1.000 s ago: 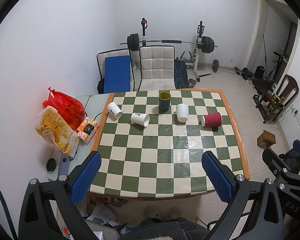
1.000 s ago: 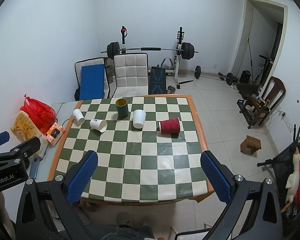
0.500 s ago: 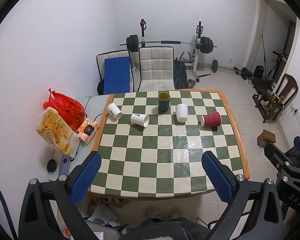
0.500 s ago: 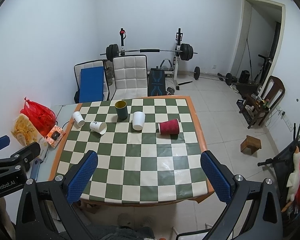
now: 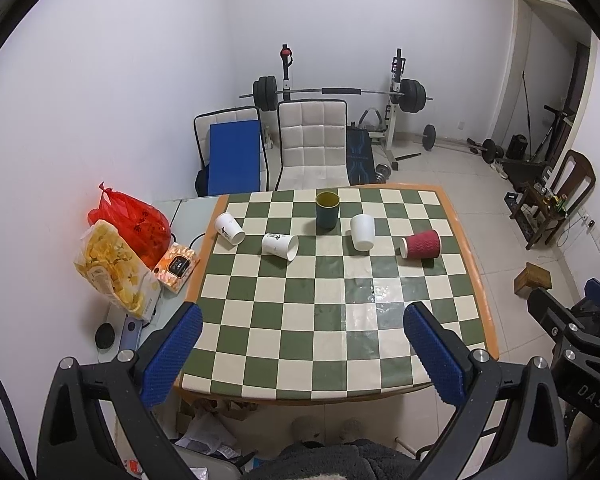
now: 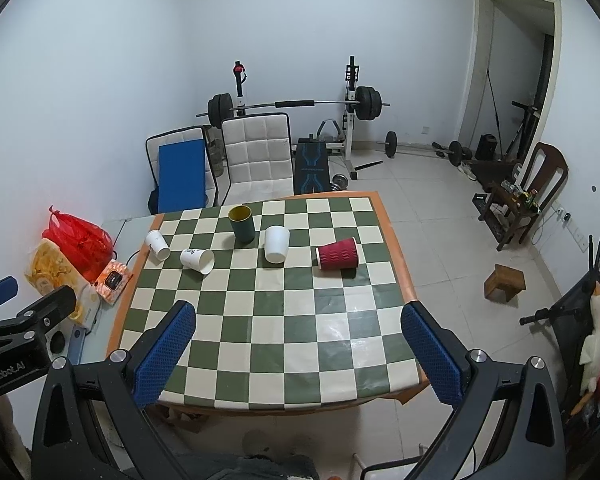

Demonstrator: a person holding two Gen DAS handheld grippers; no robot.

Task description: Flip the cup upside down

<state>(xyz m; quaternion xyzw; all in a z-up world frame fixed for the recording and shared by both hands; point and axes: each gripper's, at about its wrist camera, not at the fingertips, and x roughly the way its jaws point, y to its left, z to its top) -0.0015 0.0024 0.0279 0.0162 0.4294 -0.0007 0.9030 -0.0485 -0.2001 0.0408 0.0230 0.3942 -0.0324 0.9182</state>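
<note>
Several cups sit at the far side of a green and cream checkered table (image 5: 332,328) (image 6: 268,340). A dark green cup (image 5: 327,209) (image 6: 242,224) stands upright, mouth up. A white cup (image 5: 362,232) (image 6: 276,244) stands upside down. Two white cups (image 5: 229,228) (image 5: 280,246) and a red ribbed cup (image 5: 421,244) (image 6: 337,254) lie on their sides. My left gripper (image 5: 302,354) and right gripper (image 6: 298,352) are both open and empty, held high above the table's near edge, far from the cups.
A red bag (image 5: 130,220), a yellow snack bag (image 5: 114,268) and an orange box (image 5: 177,267) lie on a grey side table at left. Two chairs (image 5: 312,144) and a barbell rack stand behind the table. A small wooden stool (image 6: 505,282) is on the floor at right.
Both views have shifted slightly; the table and cups sit a little differently in frame. No cup has moved and both grippers stay open.
</note>
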